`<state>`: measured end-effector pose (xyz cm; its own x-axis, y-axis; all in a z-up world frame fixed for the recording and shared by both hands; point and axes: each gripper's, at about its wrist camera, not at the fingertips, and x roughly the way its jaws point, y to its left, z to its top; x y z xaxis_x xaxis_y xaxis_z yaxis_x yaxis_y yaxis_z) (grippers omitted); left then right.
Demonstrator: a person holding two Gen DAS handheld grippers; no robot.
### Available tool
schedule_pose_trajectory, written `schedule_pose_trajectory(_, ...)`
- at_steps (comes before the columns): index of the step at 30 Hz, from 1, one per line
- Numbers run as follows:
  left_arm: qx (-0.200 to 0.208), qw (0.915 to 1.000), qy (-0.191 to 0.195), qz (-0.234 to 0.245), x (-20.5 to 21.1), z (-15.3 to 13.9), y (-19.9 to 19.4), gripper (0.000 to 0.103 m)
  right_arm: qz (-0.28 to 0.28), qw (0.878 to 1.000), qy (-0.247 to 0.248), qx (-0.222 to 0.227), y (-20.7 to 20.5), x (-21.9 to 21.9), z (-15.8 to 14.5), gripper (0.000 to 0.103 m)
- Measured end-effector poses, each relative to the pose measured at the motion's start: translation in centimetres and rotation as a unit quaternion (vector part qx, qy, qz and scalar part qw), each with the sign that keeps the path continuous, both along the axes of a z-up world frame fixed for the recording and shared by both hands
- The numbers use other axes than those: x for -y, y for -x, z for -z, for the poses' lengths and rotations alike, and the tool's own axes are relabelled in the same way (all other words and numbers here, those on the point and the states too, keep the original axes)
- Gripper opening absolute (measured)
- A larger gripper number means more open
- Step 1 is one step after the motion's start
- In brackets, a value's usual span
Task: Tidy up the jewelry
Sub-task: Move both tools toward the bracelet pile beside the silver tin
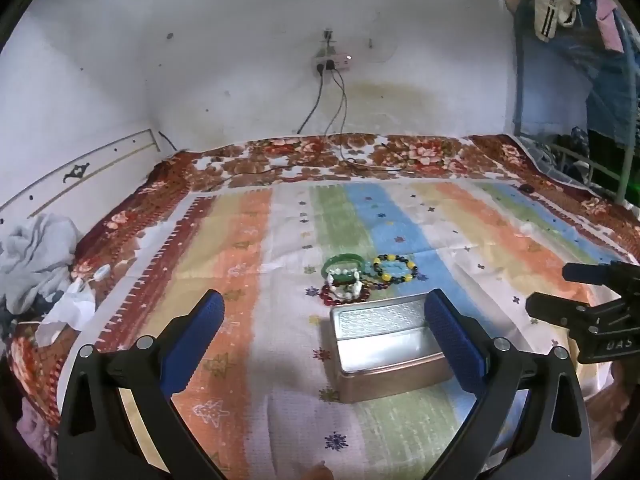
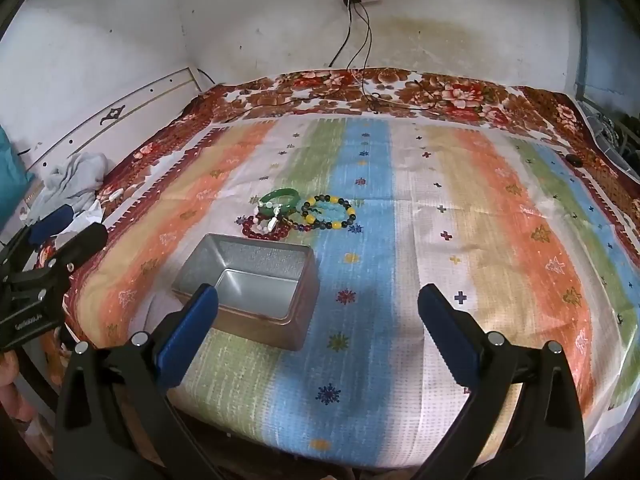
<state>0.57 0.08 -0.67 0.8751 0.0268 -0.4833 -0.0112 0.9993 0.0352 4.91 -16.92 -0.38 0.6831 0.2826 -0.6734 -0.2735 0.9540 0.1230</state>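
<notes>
two views looked forward along hand-held tongs over a bed. nearest in the left view, the left tongs [image 1: 324, 332] stood wide apart with blue pads, holding nothing, tilted down toward the bedding. in the right view, the right tongs [image 2: 318, 320] were likewise spread wide and empty, aimed more steeply down. each pair also showed at the edge of the other's view. just beyond the fingers sat an open metal tin [image 2: 256, 280], rectangular, silver inside and coppery outside, with nothing in it; in the left view the tin [image 1: 384, 344] lay partly behind the right-hand blue pad. it rested on a striped cloth [image 2: 400, 208] of orange, green, blue and white bands with small star and cross marks. just past the tin's far side lay a small heap of bracelets [image 2: 304, 214], near the tin but apart from it: a green bangle [image 1: 343, 261], a ring of yellow and dark beads [image 1: 396, 268], a dark red beaded strand [image 1: 340, 294] and some white pieces, overlapping one another. farther back a red and brown floral blanket [image 1: 360, 152] covered the bed. a crumpled grey cloth [image 1: 36, 256] lay at the left edge. behind stood a stained white wall with a power strip [image 1: 332, 62] and hanging cables.
</notes>
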Motion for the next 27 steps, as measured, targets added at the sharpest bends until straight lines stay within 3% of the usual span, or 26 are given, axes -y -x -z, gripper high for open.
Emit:
schedule_pose_trajectory(14, -0.021, 0.9997, -0.015, 0.001, 0.45, 0.42, -0.19, 0.097, -0.002, 1.0, 0.005, -0.004, -0.11, -0.24, 0.12, 0.098)
schedule_pose_trajectory(27, -0.029, 0.9996, -0.001, 0.0, 0.1, 0.54, -0.56, 0.098, -0.001, 1.0, 0.006, -0.004, -0.1, 0.02, 0.2, 0.098)
